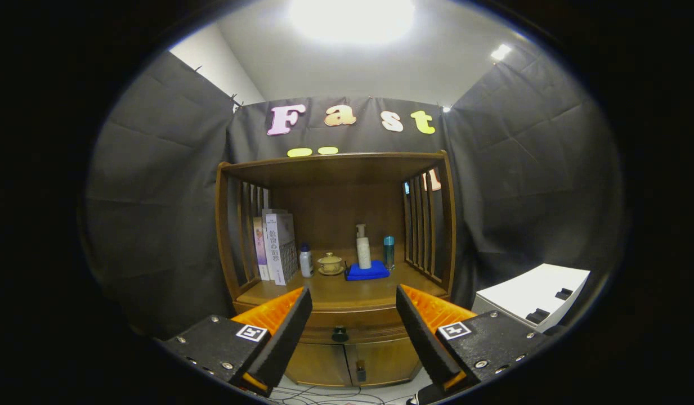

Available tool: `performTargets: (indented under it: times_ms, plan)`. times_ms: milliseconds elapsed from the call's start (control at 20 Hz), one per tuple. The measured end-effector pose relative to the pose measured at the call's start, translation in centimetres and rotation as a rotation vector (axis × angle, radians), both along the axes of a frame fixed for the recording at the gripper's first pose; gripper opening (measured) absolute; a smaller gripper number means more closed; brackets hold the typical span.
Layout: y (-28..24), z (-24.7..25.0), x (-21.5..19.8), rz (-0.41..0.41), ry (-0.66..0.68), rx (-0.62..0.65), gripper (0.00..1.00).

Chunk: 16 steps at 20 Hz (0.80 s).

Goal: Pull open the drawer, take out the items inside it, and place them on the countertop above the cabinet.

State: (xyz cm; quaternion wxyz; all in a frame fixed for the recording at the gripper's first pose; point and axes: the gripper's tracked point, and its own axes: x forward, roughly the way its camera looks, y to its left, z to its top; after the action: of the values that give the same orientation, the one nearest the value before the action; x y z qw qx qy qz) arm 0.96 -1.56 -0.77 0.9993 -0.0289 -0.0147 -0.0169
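Straight ahead of the gripper (pixel 353 320), beyond the wide-open, empty fingers: drawer (pixel 347 327) shut, running crosswise under the countertop (pixel 347 292), dark knob (pixel 340 334) centred on its front, lined up between both fingers. Likely next: reaching forward to the knob.

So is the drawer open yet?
Shut: the drawer front sits flush with the cabinet, its knob untouched between the open jaws.

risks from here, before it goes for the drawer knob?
1. The tongs are open and apart from the cabinet; the drawer knob is small, so the fingers could slip off it.
2. The countertop already holds books, bottles, a teacup and a blue cloth; unloading items could topple them.
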Motion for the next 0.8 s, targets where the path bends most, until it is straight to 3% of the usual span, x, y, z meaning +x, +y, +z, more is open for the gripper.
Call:
performTargets:
  times_ms: [300, 800]
  plan:
    - [2.7, -1.9, 0.5, 0.053, 0.031, -0.053, 0.94]
    - [3.0, -5.1, 3.5, 0.085, 0.048, -0.154, 0.95]
